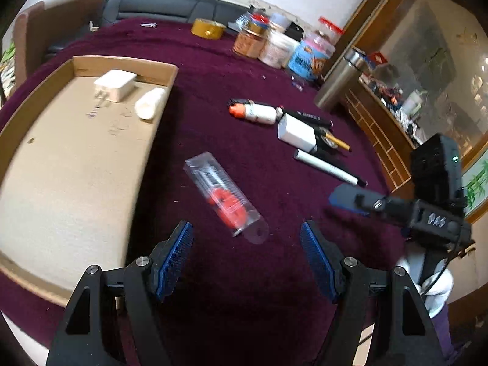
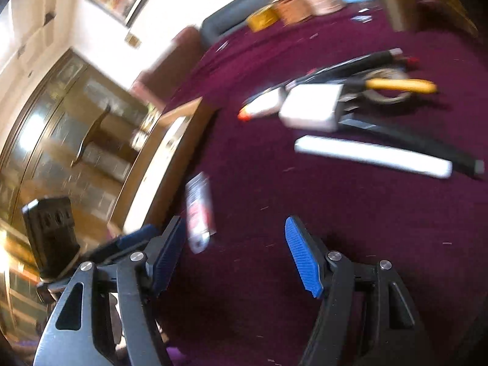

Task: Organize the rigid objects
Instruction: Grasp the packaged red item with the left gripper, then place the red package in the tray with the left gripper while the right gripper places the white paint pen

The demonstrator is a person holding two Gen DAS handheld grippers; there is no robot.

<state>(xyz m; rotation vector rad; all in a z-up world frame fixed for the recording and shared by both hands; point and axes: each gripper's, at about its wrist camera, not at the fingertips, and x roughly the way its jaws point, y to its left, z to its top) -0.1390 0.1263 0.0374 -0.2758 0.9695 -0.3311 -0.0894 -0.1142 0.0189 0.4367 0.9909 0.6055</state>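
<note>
A clear plastic packet with red parts (image 1: 225,198) lies on the maroon cloth just beyond my open left gripper (image 1: 247,238), which holds nothing. The cardboard tray (image 1: 45,97) at the left holds a white charger (image 1: 116,84) and a white tube (image 1: 151,103). Further right lie a white bottle with an orange cap (image 1: 256,112), a white adapter (image 1: 297,134), a white marker (image 1: 328,166) and black pens. My right gripper (image 2: 235,238) is open and empty above the cloth, with the packet (image 2: 199,210) beside its left finger. The adapter (image 2: 311,108), marker (image 2: 372,155) and bottle (image 2: 262,105) lie ahead.
Jars and tins (image 1: 274,45), a tape roll (image 1: 208,29) and a steel flask (image 1: 338,82) stand along the table's far edge. A wooden cabinet (image 1: 396,91) rises at the right. The other gripper (image 1: 427,210) and a white-gloved hand (image 1: 433,286) sit at the right.
</note>
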